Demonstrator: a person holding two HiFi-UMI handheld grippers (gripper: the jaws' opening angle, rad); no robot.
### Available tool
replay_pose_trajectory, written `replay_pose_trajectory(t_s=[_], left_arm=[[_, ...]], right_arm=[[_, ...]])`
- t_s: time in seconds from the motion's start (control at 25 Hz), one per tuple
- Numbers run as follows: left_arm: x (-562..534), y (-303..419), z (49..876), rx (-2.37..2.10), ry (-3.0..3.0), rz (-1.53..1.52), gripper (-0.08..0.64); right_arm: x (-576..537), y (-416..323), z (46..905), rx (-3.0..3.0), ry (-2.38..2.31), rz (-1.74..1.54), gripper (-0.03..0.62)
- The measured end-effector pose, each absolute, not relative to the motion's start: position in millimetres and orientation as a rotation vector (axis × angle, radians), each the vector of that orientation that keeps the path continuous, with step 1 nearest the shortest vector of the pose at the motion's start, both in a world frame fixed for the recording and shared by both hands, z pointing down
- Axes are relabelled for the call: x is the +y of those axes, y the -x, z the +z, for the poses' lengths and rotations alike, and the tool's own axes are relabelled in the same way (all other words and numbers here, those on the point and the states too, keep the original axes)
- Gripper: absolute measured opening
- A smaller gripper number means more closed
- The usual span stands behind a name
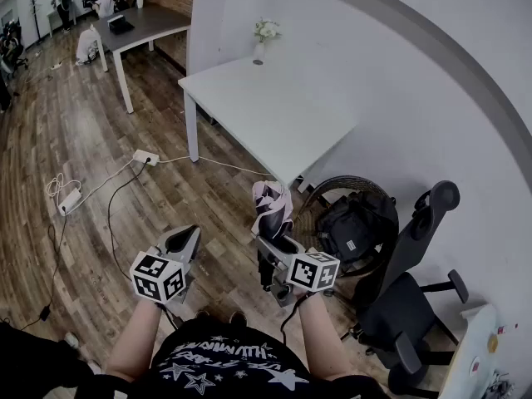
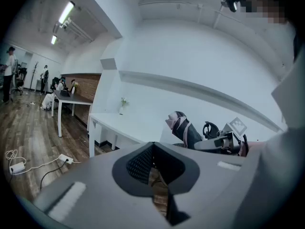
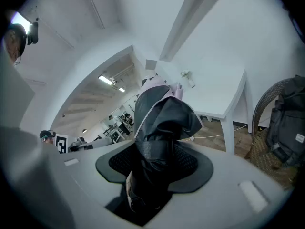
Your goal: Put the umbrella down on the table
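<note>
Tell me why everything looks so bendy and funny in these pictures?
Head view: the wide lens bends the wall and the table edge into curves. Left gripper view: dark rounded corners, and a ceiling lamp glares. Right gripper view: the umbrella is so close it looks huge and dark.

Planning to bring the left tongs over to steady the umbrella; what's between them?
Nothing in the way: in the head view only wood floor shows between the left tongs and the umbrella, which is gripped in the right tongs.
</note>
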State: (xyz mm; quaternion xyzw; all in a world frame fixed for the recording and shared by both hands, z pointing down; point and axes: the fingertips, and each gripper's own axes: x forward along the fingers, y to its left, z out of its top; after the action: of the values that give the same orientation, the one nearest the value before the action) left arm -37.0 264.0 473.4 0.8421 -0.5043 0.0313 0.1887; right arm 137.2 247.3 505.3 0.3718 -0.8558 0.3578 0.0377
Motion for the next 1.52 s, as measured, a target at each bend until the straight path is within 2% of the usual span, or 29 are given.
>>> replay_pose_trajectory(t_s=[1.0, 1.52], left_arm=[[253.8, 99.0, 513.6, -1.315, -2.347, 0.148, 0.003], [136.7, 130.8, 522.9, -1.445, -2.266, 0.15, 0.003]], right_arm=[[244.0, -110.5, 539.2, -2.482, -1.283, 1.137, 0.236], [99.9, -86.2, 554.2, -2.543, -1.149, 1.152, 0.236]])
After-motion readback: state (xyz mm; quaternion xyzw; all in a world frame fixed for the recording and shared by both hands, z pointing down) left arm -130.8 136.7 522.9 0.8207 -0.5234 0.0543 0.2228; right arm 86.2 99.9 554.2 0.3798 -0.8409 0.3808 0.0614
